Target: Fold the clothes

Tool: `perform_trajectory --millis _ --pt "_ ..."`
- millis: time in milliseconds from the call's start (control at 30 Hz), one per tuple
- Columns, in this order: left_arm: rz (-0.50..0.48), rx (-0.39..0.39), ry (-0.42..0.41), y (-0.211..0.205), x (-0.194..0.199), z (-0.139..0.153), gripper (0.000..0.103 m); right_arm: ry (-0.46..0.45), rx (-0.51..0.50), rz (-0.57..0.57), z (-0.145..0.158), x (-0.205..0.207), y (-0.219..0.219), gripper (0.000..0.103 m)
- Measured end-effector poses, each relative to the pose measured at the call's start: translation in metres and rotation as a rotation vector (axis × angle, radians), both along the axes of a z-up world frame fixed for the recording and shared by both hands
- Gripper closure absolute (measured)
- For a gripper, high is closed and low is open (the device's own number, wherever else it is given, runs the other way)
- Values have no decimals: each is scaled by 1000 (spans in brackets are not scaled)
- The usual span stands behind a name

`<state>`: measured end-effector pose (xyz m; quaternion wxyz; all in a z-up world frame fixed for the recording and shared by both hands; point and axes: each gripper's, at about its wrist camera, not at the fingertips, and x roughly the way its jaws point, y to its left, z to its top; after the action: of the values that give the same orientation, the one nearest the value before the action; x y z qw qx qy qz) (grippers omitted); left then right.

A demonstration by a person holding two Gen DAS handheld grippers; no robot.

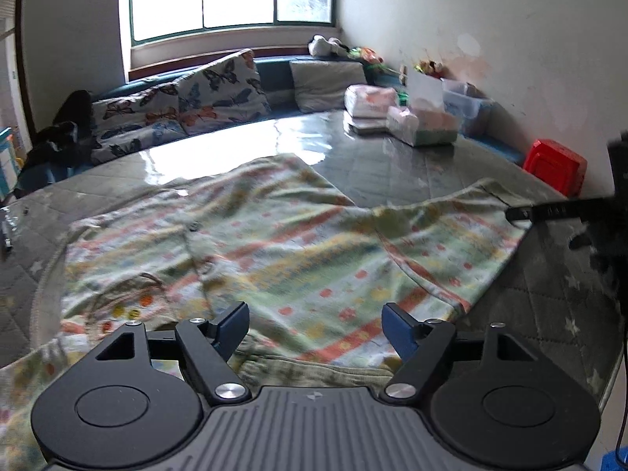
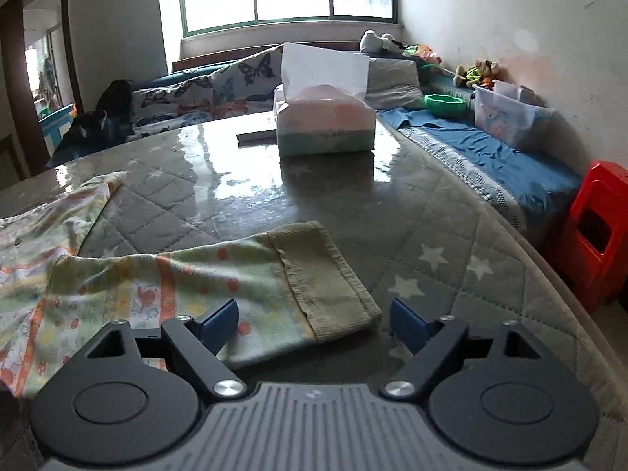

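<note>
A pale green child's garment [image 1: 251,251] with orange, yellow and red print lies spread flat on the quilted grey table [image 1: 431,165]. My left gripper [image 1: 316,327] is open and empty, low over the garment's near hem. In the right wrist view one sleeve [image 2: 219,278] ends in an olive ribbed cuff [image 2: 329,286]. My right gripper [image 2: 314,324] is open and empty, its jaws on either side of the cuff's near end. The right gripper also shows at the right edge of the left wrist view [image 1: 522,212], beside the sleeve end.
A tissue box [image 2: 325,117] stands at mid table with a flat dark item beside it. Packs of tissues [image 1: 369,102] sit farther back. Butterfly-print cushions [image 1: 219,90] line a bench under the window. A red stool [image 2: 600,231] stands right of the table. A clear bin [image 2: 506,117] rests on the blue bench.
</note>
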<state>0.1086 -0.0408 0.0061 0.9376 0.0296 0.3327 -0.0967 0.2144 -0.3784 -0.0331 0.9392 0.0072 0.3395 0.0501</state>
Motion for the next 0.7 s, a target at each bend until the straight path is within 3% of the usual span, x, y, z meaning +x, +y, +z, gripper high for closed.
perform_trajectory --millis 133,267,433,700 --pt "38 -1 -22 11 -4 7 23 -18 -4 -4 0 -3 4 34" --pt "73 -2 -17 20 -6 5 21 -28 36 -10 1 -5 1 62" --pt "92 2 0 25 -12 -1 21 -41 109 -52 1 -4 -5 81" --pt "127 -1 7 34 -17 -3 21 -107 237 3 24 -15 7 93"
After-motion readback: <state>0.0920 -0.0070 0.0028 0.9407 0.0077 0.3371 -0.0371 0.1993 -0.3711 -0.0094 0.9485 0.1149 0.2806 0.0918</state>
